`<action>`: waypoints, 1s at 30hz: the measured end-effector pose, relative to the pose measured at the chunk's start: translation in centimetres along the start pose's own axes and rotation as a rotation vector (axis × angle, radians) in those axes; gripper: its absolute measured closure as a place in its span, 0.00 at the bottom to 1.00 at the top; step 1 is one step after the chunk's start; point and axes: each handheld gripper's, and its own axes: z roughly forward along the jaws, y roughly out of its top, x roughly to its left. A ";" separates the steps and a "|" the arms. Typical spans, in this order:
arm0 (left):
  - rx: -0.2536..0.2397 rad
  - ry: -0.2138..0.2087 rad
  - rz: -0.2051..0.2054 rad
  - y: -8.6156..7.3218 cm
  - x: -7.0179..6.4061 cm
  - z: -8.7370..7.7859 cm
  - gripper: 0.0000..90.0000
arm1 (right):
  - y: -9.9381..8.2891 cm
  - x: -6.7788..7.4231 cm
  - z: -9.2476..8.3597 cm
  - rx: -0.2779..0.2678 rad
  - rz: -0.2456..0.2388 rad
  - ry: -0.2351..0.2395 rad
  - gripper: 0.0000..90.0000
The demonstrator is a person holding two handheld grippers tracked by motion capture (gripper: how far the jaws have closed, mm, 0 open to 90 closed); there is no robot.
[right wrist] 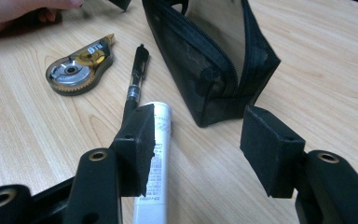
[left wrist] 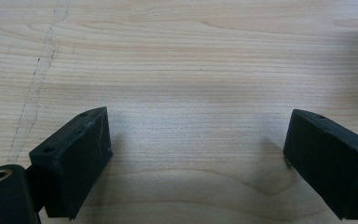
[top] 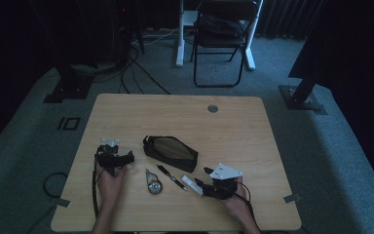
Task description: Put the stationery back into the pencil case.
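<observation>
dim, grainy high view; gripper views brighter, softly shadowed.

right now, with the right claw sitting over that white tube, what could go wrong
The right claw is open but off-centre: one jaw sits over the white tube, so closing may pinch an edge and roll it away. The black pen lies touching the tube and could get nudged or caught. The pencil case sits close ahead.
</observation>
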 end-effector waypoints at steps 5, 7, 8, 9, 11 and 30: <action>0.000 0.000 0.000 0.0 0.0 0.0 0.09 | 0.0 0.3 0.3 0.006 -0.011 0.010 0.51; 0.000 0.000 0.000 0.0 0.0 0.0 0.09 | 0.0 0.4 0.3 0.011 -0.015 0.011 0.51; 0.000 0.000 0.001 0.0 0.0 0.0 0.09 | -0.1 0.6 0.5 0.022 -0.025 0.019 0.53; 0.000 0.000 0.000 0.0 0.0 0.0 0.09 | -0.1 0.7 0.6 0.024 -0.025 0.021 0.53; 0.000 0.000 0.000 0.0 0.0 0.0 0.09 | -0.2 0.8 0.8 0.028 -0.035 0.027 0.54; 0.000 0.000 0.000 0.0 0.0 0.0 0.09 | -0.6 1.7 1.9 0.083 -0.071 0.053 0.62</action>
